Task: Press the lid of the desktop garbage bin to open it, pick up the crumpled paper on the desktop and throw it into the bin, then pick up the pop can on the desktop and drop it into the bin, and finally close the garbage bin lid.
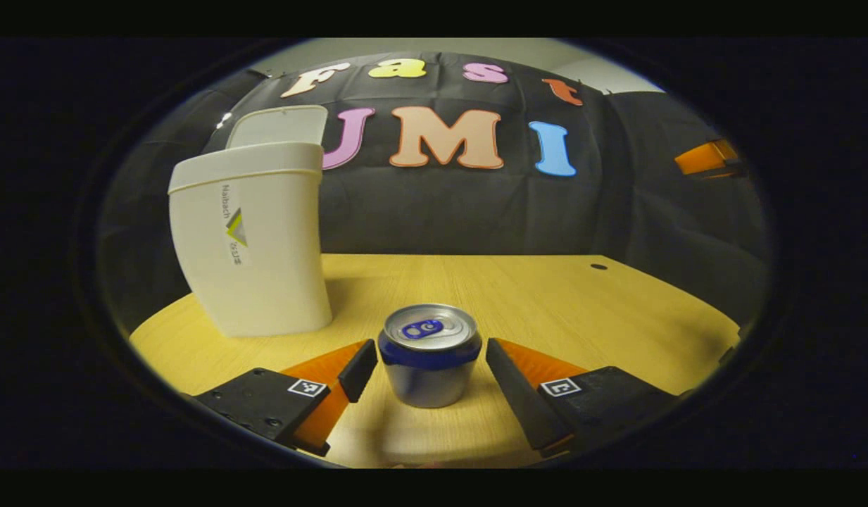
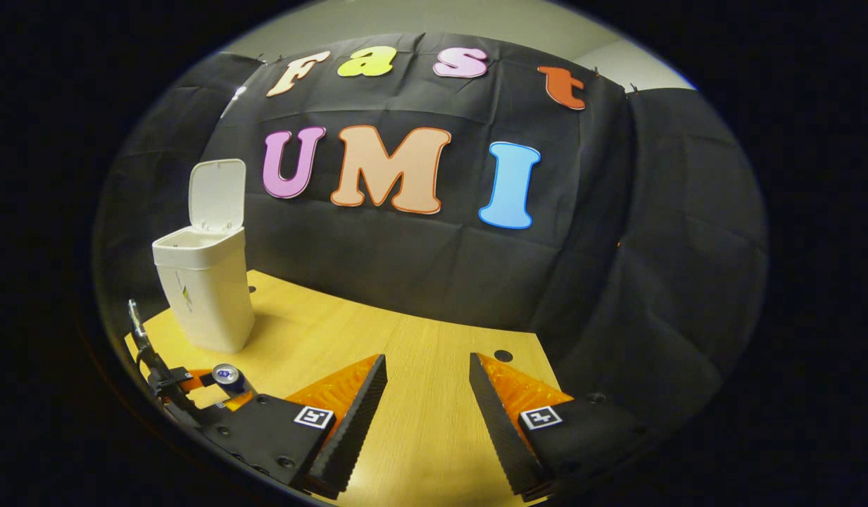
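A silver pop can [image 1: 429, 355] with a blue band stands upright on the wooden table, between the fingers of my left gripper [image 1: 429, 366], which is open with a small gap on each side of the can. The white garbage bin [image 1: 250, 239] stands to the left behind it, lid [image 1: 279, 125] raised. In the right gripper view my right gripper [image 2: 426, 384] is open over bare table, holding nothing. Far to its left the bin [image 2: 205, 289] stands with its lid [image 2: 217, 193] up, and the can [image 2: 227, 378] sits by the left gripper's fingers [image 2: 184, 377].
The wooden table [image 1: 546, 296] has a small cable hole [image 1: 599, 267] near its back right edge, which also appears as the hole [image 2: 502, 355] in the right gripper view. Black cloth closes off the back and right sides.
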`<state>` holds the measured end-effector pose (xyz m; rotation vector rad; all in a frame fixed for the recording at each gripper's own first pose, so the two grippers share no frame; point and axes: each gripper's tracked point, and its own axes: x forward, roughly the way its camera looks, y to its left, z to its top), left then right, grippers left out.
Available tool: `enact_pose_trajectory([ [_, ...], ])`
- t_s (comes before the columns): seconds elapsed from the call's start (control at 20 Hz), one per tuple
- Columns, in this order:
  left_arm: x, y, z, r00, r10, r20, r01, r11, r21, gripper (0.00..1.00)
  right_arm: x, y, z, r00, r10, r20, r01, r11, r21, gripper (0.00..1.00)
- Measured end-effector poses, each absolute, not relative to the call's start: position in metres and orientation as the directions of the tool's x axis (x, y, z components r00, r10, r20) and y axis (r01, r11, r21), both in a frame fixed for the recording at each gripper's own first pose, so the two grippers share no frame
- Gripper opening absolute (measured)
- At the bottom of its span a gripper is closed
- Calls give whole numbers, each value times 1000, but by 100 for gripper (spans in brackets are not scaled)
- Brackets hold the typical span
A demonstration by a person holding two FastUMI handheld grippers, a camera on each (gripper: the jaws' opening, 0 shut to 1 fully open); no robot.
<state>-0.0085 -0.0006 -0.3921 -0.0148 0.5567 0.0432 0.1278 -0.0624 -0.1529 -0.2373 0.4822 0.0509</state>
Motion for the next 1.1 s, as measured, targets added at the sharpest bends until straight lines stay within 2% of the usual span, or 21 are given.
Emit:
enact_pose_trajectory([
  [0.15,-2,4,-403,835,53,-547,-55,998,12,94,121,-50,-162,873,15,-488,-140,965,-220,81],
  [0.2,-1,4,-397,838,47,-544,-55,998,2,77,117,-48,-163,869,24,-493,-150,965,-217,81],
  [0.35,9,5,-367,855,26,-518,-26,1000,6,75,114,-33,-157,868,53,-494,-175,963,-204,81],
  [0.6,60,35,-252,933,19,-360,-13,1000,20,72,115,-10,-133,889,89,-448,-169,975,-142,81],
  [0.85,125,116,-149,971,132,-201,-119,990,76,72,110,-11,-122,906,57,-419,-86,995,-52,81],
  [1.1,165,197,-139,953,230,-197,-202,967,154,72,99,-16,-134,901,-32,-432,37,999,3,81],
])
